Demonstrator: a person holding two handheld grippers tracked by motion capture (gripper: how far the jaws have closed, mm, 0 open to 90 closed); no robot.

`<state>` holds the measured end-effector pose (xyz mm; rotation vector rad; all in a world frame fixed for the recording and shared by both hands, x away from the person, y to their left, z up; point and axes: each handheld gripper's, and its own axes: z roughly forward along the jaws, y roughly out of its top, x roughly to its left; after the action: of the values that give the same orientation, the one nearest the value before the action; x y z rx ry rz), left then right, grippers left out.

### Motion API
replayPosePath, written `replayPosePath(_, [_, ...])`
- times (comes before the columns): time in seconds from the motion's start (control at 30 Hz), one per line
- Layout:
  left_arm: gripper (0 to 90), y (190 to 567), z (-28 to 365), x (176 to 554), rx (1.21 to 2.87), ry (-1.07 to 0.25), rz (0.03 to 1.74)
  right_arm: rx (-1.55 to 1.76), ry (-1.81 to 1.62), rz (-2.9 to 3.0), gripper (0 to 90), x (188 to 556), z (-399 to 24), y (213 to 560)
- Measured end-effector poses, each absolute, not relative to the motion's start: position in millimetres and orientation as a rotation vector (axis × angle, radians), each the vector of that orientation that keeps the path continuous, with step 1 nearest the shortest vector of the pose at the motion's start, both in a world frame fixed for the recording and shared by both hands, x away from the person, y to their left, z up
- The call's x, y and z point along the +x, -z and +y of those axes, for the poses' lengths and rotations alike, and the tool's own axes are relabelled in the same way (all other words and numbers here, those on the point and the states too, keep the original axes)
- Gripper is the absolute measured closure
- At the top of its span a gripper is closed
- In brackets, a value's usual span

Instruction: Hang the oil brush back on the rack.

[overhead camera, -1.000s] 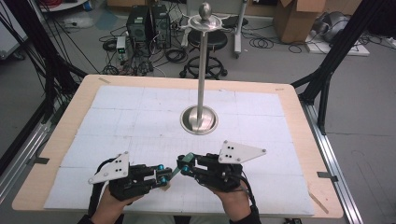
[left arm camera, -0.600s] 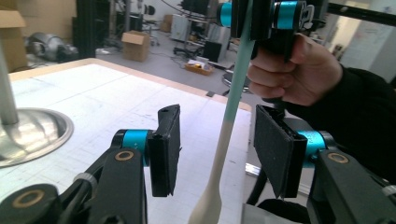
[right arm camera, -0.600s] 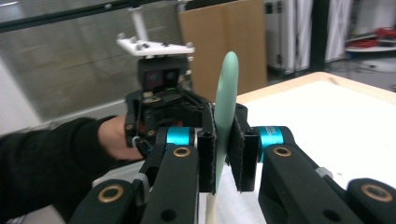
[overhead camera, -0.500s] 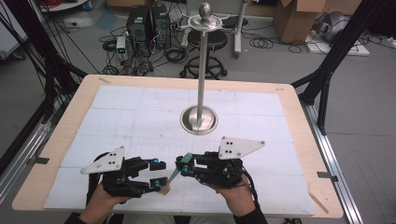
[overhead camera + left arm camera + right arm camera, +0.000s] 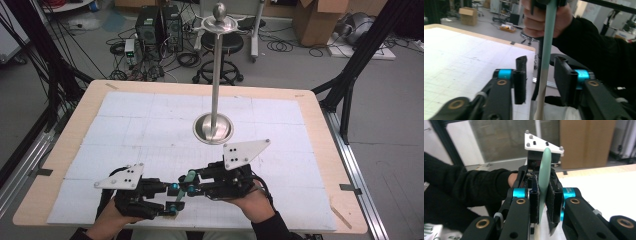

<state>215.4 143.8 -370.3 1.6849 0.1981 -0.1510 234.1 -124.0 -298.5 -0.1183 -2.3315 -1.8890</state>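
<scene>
A steel stand [image 5: 214, 127] rises upright from its round base on the white mat [image 5: 150, 130], past the middle of the table [image 5: 65, 150]. Behind the stand, on the floor, sits a black stool [image 5: 222, 47]. Left of the stool are computer towers [image 5: 157, 25] and tangled cables [image 5: 185, 57]. Right of the stand, far back, is a cardboard box [image 5: 320, 20].

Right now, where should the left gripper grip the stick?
Grip the stick on its narrow shaft, where teal meets cream. The right gripper clamps its flat teal end; the left gripper, jaws just closing, already flanks the shaft on both sides without touching.
</scene>
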Motion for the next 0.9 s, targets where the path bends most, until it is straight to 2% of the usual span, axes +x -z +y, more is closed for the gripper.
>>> replayPosePath(0.37, [75.8, 371.3, 141.7, 213.7, 1.705, 0.181, 0.153, -0.032, 1.796, -2.293, 82.1, 241.9, -118.1, 300.5])
replayPosePath(0.43, [82.8, 371.5, 141.9, 213.2, 1.713, 0.172, 0.147, -0.028, 1.788, -2.295, 82.1, 243.1, -117.7, 300.7])
replayPosePath(0.7, [84.1, 370.4, 141.3, 211.6, 1.719, 0.123, 0.151, -0.037, 1.8, -2.296, 81.1, 241.0, -116.9, 301.0])
replayPosePath(0.73, [84.2, 370.4, 141.4, 211.8, 1.721, 0.108, 0.165, -0.054, 1.817, -2.289, 72.8, 241.0, -117.1, 301.3])
replayPosePath(0.8, [84.2, 370.4, 142.0, 211.9, 1.717, 0.075, 0.186, -0.152, 1.881, -2.303, 44.4, 239.3, -117.9, 301.3])
replayPosePath(0.83, [84.3, 370.3, 142.4, 212.1, 1.709, 0.055, 0.204, -0.226, 1.909, -2.332, 35.9, 237.4, -118.4, 301.1])
replayPosePath(0.9, [84.2, 370.2, 144.1, 212.9, 1.679, 0.012, 0.239, -0.317, 1.964, -2.386, 27.0, 234.4, -119.1, 301.5])
